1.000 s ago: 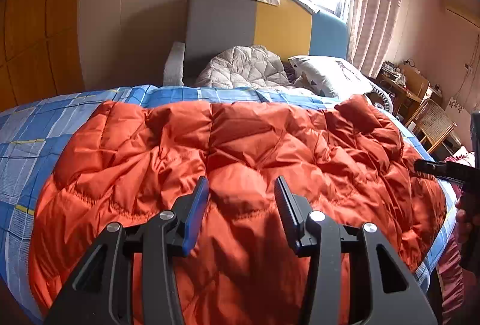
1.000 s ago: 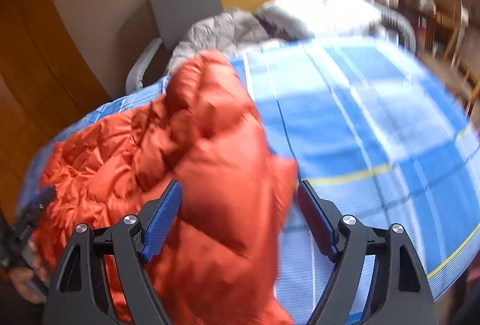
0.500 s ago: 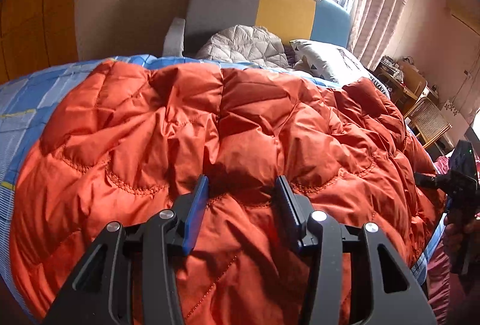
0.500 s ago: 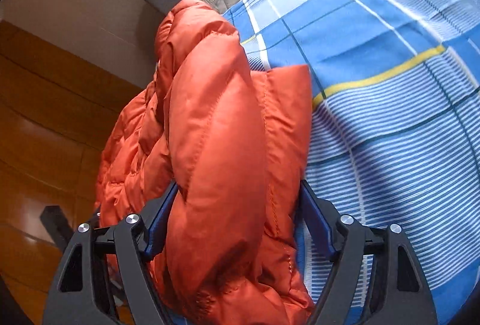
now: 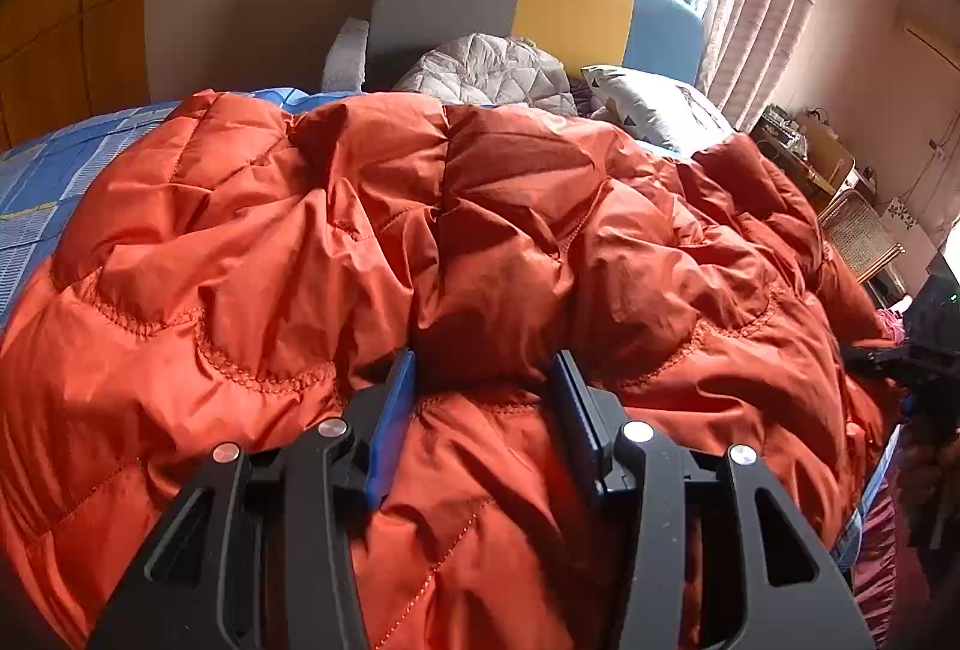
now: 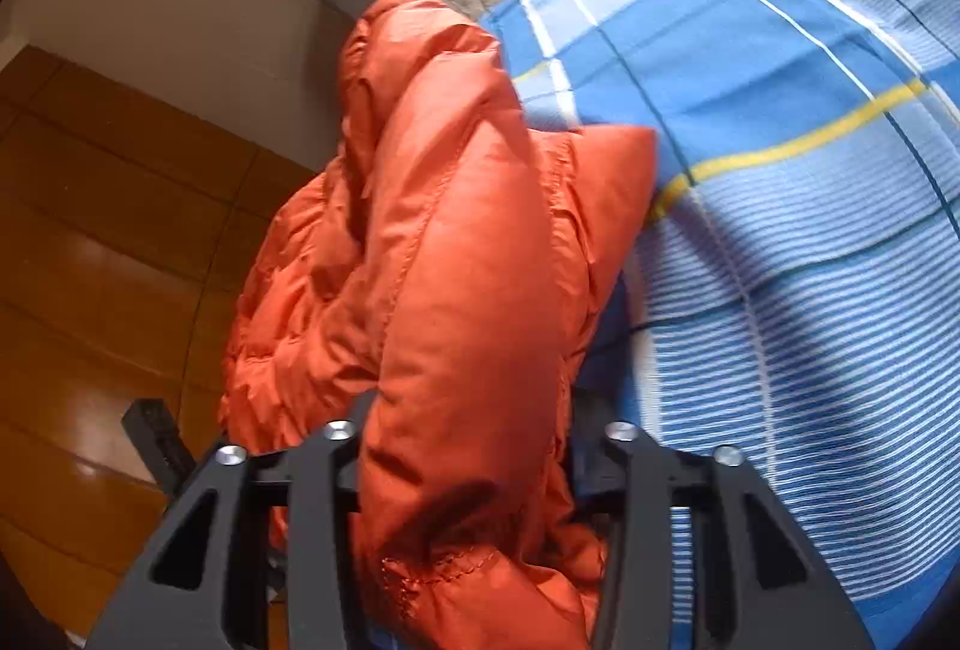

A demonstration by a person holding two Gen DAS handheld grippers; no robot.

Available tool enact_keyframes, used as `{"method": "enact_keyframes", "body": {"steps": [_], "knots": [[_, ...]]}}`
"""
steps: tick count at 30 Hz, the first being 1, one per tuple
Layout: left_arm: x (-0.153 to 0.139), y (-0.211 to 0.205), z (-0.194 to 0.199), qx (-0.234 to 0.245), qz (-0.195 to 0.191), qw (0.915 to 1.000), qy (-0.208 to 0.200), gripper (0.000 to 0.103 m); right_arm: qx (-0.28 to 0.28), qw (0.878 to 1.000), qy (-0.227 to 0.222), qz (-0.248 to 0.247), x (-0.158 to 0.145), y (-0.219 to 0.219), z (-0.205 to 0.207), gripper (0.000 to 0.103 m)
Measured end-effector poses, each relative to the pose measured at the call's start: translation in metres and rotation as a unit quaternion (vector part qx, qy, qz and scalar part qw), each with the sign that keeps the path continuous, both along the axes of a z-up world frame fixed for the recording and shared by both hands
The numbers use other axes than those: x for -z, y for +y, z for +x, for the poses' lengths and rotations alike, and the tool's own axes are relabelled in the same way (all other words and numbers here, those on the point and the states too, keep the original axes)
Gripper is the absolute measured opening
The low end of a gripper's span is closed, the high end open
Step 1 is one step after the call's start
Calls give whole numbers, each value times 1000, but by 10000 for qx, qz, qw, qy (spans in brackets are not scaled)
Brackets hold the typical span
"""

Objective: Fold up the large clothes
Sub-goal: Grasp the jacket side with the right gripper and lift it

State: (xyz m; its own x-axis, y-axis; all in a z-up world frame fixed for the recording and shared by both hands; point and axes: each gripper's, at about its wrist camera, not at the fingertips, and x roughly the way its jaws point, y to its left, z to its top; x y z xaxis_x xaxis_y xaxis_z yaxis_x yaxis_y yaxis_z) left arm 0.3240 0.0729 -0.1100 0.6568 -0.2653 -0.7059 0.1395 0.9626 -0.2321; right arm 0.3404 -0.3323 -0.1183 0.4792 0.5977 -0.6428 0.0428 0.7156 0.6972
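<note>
An orange quilted down jacket (image 5: 480, 242) lies spread over the blue plaid bed sheet (image 5: 42, 182). My left gripper (image 5: 486, 380) presses into the jacket's near part, its jaws closing on a raised fold of the fabric. My right gripper (image 6: 474, 410) is shut on a thick bunched edge of the same jacket (image 6: 456, 242), which fills the gap between its jaws; the sheet (image 6: 780, 170) lies to its right. The right gripper also shows at the right edge of the left wrist view (image 5: 924, 356).
A grey quilted blanket (image 5: 486, 71) and a patterned pillow (image 5: 654, 107) lie at the head of the bed before a grey, yellow and blue headboard (image 5: 510, 2). A wooden wardrobe (image 6: 90, 260) stands at the left. A cluttered desk (image 5: 804, 146) stands at the right.
Both grippers moved down onto the jacket. The right gripper's jaws narrowed from wide open onto the bunched edge. The left gripper pushed into the fabric and gathered a fold between its jaws.
</note>
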Motion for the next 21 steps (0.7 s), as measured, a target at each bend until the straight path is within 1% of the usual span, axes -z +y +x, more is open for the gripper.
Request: {"method": "enact_keyframes", "body": {"steps": [2, 5, 10, 13, 19, 21], "knots": [[1, -2, -1, -46, 24, 10000, 2, 46, -41, 9999, -69, -111, -9, 4, 0, 28], [1, -4, 0, -227, 2, 9997, 43, 46, 29, 9992, -96, -377, -21, 13, -3, 24], [1, -9, 0, -459, 44, 9989, 72, 46, 302, 9928, -161, -1144, -47, 40, -6, 19], [0, -10, -2, -510, 5, 9987, 91, 46, 397, 9890, -250, -1403, -61, 55, -7, 17], [-1, -11, -3, -542, -18, 9985, 79, 46, 586, 9820, -412, -1746, -88, 86, -13, 16], [-2, -12, -4, -533, 17, 9986, 68, 45, 603, 9820, -492, -1723, -96, 94, -15, 15]]}}
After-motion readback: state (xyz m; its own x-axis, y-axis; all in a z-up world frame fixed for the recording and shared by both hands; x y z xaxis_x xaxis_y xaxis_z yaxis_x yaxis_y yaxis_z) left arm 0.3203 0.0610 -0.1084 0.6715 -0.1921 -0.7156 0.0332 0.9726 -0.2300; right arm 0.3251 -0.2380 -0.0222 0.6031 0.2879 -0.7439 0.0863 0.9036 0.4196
